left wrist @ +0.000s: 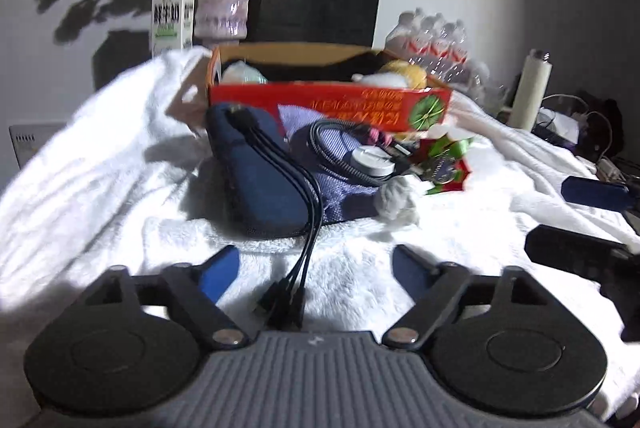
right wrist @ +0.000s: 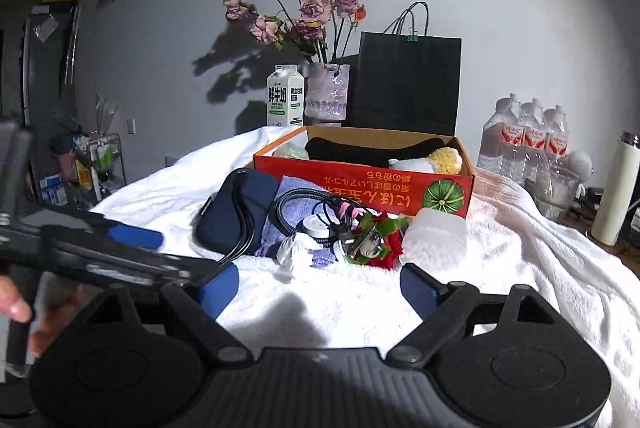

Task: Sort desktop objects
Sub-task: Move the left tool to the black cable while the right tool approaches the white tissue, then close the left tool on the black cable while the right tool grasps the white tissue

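Observation:
A pile lies on the white blanket in front of a red cardboard box: a navy pouch, a lilac cloth, a coiled braided cable, a round white puck, a crumpled tissue and a red-green packet. A black multi-head cable trails off the pouch. Its plugs lie between the fingers of my left gripper, which is open and not pressing them. My right gripper is open over bare blanket, short of the pile. A clear plastic tub sits by the box.
Behind the box stand a milk carton, a vase of dried flowers and a black paper bag. Water bottles and a white flask are at the right. A hand holds the left gripper's body.

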